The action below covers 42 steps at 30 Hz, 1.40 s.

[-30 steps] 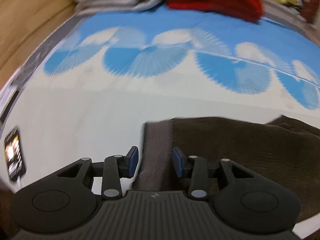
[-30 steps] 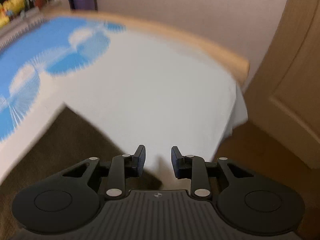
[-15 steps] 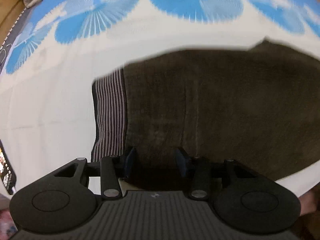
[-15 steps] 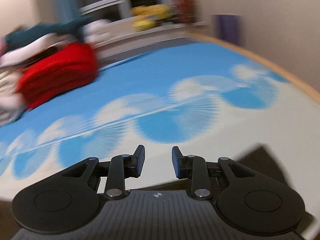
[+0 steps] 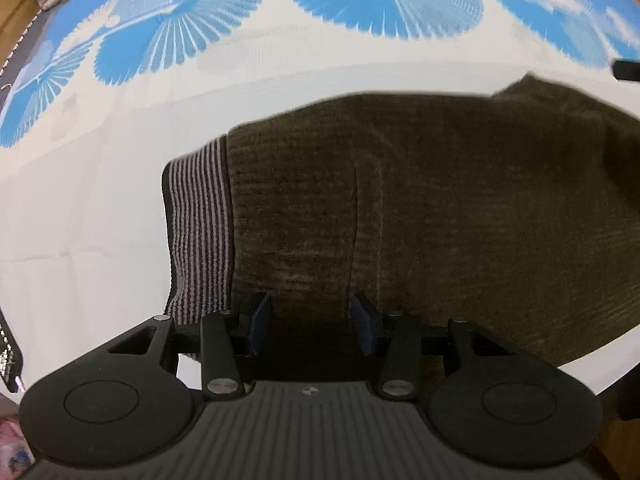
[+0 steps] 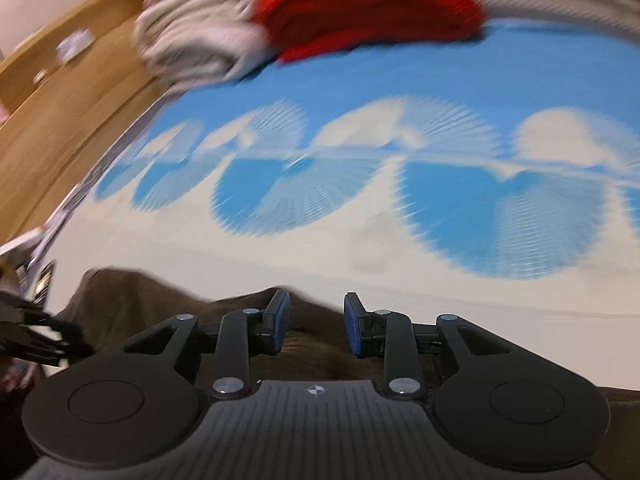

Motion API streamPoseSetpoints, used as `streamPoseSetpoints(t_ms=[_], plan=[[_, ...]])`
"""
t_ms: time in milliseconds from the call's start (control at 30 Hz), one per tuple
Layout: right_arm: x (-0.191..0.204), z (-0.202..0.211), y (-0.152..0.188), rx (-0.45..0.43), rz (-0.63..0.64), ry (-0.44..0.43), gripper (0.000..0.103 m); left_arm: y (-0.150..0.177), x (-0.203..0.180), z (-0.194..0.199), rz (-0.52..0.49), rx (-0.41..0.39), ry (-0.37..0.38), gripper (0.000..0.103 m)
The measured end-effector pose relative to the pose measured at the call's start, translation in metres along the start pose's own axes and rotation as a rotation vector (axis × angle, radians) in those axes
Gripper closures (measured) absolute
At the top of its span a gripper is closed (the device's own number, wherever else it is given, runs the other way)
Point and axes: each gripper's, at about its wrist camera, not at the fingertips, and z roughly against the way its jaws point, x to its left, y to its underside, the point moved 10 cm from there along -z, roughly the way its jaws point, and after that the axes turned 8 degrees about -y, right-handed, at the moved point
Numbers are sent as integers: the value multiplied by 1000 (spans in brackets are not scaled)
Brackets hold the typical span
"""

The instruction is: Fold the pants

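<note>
Bedsheet [image 5: 100,216], white with blue fan prints, spreads under everything in both views. Brown pants [image 5: 460,200] lie flat on its white part, folded into a broad block; striped waistband [image 5: 198,232] forms their left edge in the left wrist view. Red folded garment [image 6: 372,4] and grey-white pile [image 6: 192,40] sit at the far end of the bed, well apart from the pants.

Left gripper [image 5: 310,322] points steeply down over the pants' near edge, just right of the waistband; jaws have just been opening and stand apart, brown cloth under the gap, pads not pinching it. Right gripper [image 6: 316,326] hangs over the pants' far edge, fingertips near where brown meets white sheet; jaws parted, nothing clamped between them. View blurred by motion
</note>
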Motion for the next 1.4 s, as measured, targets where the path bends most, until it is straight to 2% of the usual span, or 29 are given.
streamPoseSetpoints(t_ms=[67,133,167,267,333,433,467,500,533,633,733,767,800,833,867,933,1000,1067,1167,1233,1300,1333,1400], plan=[[12,-26,2,48,-16,-51,68,-1,-1,-3,1,1,2,53],[20,-50,4,102,-58,-105,55,-2,0,-5,6,5,6,53],[20,-59,5,121,-80,-124,53,-2,0,-5,5,6,7,53],[20,-89,12,192,-139,-167,48,-2,0,-6,0,5,9,53],[17,-102,17,228,-152,-158,47,-2,0,-6,-2,2,15,53],[16,-113,17,240,-154,-157,48,-3,0,-7,5,0,31,53],[18,-115,15,242,-149,-166,54,-3,1,-7,4,-3,38,53],[20,-116,11,242,-135,-174,86,-2,2,-8,3,-4,42,53],[20,-115,8,238,-125,-187,90,-2,2,-8,3,-6,47,53],[18,-103,-14,158,-124,-219,92,-1,3,-7,3,-10,52,53],[15,-103,-25,99,-65,-152,92,-1,3,-7,-1,-13,48,53],[15,-105,-23,85,-8,-94,95,-1,3,-7,0,-12,47,53],[12,-105,-24,54,56,9,100,-1,3,-7,-1,-12,45,53],[5,-104,-26,33,118,120,98,-1,3,-6,-2,-13,41,53],[-1,-102,-28,22,131,177,98,-1,3,-5,-4,-14,38,53],[-15,-92,-34,-10,82,230,97,0,2,-4,-6,-16,34,53],[-22,-75,-45,-72,24,188,96,0,2,-3,-7,-19,35,53],[-12,-61,-51,-88,7,69,96,-1,3,-2,-2,-22,37,53],[23,-56,-33,37,59,-199,96,-1,3,-2,-2,-21,33,53],[47,-57,-10,140,171,-296,96,-1,2,-1,-10,-23,23,53],[56,-66,10,217,240,-298,96,-2,1,-1,-15,-24,15,53],[53,-73,19,253,259,-269,96,-2,1,-1,-15,-25,12,53],[37,-88,25,261,284,-151,98,-2,1,0,-13,-27,9,53]])
